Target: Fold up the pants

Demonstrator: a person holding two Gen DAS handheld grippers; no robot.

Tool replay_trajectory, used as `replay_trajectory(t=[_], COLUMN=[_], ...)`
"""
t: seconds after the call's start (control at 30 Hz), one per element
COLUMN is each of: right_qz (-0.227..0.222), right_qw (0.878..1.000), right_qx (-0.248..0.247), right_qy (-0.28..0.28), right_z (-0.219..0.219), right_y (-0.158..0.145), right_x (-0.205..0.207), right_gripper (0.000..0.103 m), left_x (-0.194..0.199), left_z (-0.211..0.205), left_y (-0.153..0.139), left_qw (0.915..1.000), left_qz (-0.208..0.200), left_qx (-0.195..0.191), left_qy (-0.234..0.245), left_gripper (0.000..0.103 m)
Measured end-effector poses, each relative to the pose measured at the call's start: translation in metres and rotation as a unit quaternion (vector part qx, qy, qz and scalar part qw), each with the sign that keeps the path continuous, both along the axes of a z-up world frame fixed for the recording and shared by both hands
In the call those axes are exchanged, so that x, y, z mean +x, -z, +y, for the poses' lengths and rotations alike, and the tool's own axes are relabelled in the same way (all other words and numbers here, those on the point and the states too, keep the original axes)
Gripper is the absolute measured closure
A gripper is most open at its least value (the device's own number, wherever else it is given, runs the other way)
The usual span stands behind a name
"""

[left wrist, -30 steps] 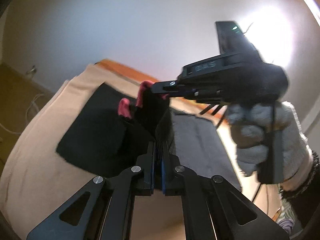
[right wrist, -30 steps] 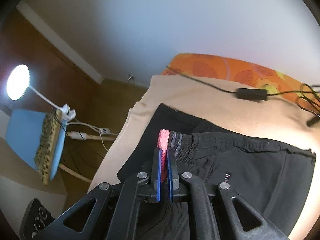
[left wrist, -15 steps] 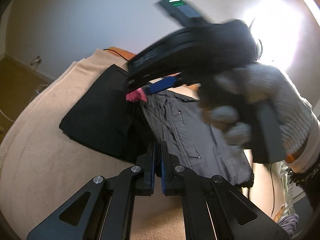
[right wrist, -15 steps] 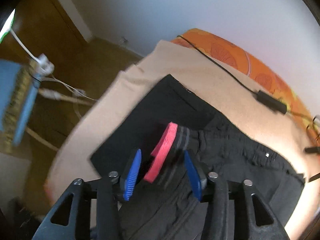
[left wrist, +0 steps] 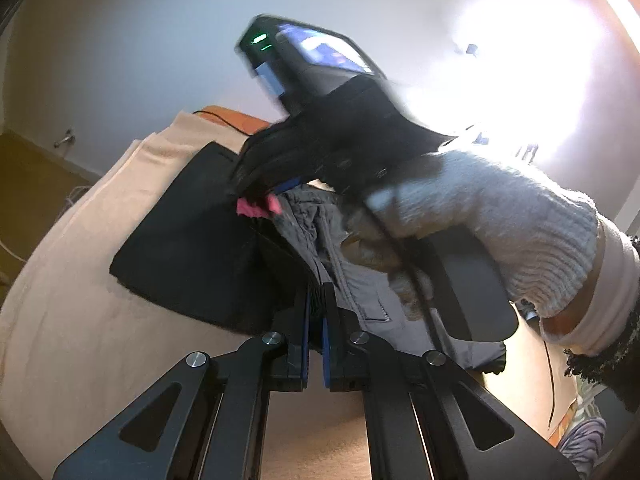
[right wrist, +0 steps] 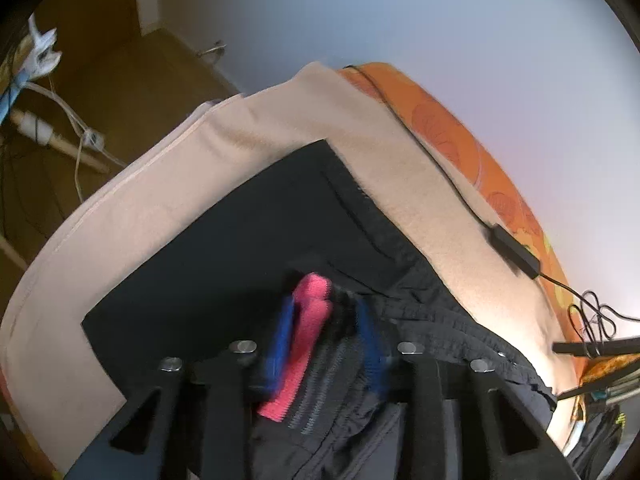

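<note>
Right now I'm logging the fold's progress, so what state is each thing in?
pants: dark, partly folded, flat on the blanket.
pink cuff: raised, between the right gripper's blue pads.
right gripper: jaws just closing around the cuff.
left gripper: shut on pants fabric.
blanket: spread flat under the pants.

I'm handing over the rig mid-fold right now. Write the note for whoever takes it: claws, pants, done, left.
Left claw: shut on a fold of the black pants, held off the beige blanket.
Right claw: jaws have just been closing around the pink-trimmed waistband, which sits between the blue pads; a firm pinch is not clear, blurred.
Pants: partly folded on the blanket, one flat layer below, waistband end brought over it.
Left: confirm the right grip, lay the top layer flat, finish the fold.
</note>
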State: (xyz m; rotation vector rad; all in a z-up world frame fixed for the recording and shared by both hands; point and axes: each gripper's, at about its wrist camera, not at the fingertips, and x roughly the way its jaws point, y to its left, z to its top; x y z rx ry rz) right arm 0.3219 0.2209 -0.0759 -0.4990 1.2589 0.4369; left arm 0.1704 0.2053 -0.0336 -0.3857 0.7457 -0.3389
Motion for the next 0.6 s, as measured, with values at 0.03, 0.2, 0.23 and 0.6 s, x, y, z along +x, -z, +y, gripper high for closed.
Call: replay_trajectory(t=[0.03, 0.2, 0.23, 0.6], right_qz=[0.004, -0.001, 0.000, 0.010], right_qw=[1.000, 0.993, 0.991, 0.979], right_qx=[0.019, 0.096, 0.112, 0.189], right_qy=[0.011, 0.068, 0.076, 0.071], right_z=[-0.006, -0.034, -0.039, -0.014], right_y=[-0.007, -0.039, -0.047, -0.042], right_x=[0.002, 0.015, 0.019, 0.048], right_gripper=[0.090, 0.096, 0.097, 0.095], left_x=[0.000, 0.003, 0.004, 0.040], left_z=[0.001, 0.009, 0.012, 0.071], left_y=[-0.002, -0.016, -0.018, 0.003], left_qw=[1.0000, 0.9999, 0.9998, 0.9968], left_qz=[-0.002, -0.016, -0.018, 0.028], left_qx=[0.000, 0.001, 0.000, 0.001], left_qy=[0.001, -0.002, -0.006, -0.075], left_gripper=[0.100, 0.100, 0.100, 0.100])
